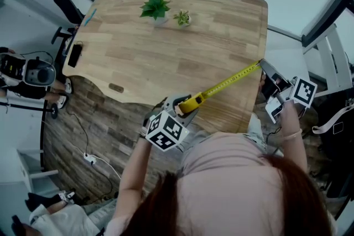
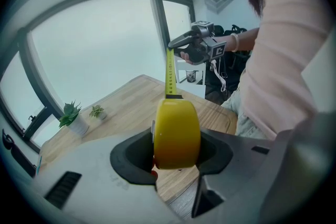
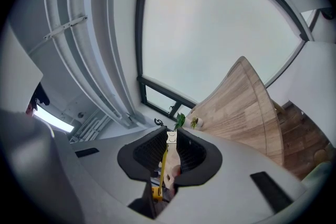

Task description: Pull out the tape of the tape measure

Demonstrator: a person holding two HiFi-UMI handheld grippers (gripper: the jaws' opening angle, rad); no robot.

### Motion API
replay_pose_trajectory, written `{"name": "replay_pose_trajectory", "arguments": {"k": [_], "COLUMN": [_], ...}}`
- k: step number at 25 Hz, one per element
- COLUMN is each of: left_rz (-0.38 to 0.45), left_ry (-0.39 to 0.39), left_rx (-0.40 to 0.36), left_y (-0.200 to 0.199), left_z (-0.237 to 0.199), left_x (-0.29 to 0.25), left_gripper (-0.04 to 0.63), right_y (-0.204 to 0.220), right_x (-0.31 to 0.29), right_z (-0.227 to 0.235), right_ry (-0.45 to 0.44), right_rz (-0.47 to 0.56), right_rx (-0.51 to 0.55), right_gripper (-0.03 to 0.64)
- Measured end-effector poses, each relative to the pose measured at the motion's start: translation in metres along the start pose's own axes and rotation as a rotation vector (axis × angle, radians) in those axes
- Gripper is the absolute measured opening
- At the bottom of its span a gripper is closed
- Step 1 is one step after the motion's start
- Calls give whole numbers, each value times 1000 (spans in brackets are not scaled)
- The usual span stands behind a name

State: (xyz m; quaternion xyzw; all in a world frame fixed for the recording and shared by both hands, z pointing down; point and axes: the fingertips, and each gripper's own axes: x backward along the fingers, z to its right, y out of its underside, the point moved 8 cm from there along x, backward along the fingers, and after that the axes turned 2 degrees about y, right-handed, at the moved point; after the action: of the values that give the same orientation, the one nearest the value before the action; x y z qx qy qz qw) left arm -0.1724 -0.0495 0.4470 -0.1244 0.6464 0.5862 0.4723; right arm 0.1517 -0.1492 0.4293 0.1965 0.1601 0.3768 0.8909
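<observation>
The tape measure (image 2: pixel 177 123) was clamped in the left gripper (image 2: pixel 176 150) over the table's (image 1: pixel 166 52) near edge. Its tape (image 1: pixel 229 84) was stretched to the right gripper (image 3: pixel 169 157), whose jaws were pinched on the end. Pulling was judged under way; a further steady draw apart was called for.

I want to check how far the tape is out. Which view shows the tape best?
Head view: the whole tape runs from case to right hand-held gripper. Left gripper view foreshortens it; right gripper view shows only its end.
</observation>
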Motion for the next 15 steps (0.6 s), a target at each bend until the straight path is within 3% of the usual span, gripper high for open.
{"name": "replay_pose_trajectory", "arguments": {"k": [15], "left_rz": [-37], "left_ry": [2], "left_rx": [-11], "left_y": [10], "left_z": [-5], "left_x": [4], "left_gripper": [167], "right_y": [-24], "right_x": [13], "right_z": [10], "right_ry": [33], "right_rz": [63], "right_rx": [17], "right_gripper": [52]}}
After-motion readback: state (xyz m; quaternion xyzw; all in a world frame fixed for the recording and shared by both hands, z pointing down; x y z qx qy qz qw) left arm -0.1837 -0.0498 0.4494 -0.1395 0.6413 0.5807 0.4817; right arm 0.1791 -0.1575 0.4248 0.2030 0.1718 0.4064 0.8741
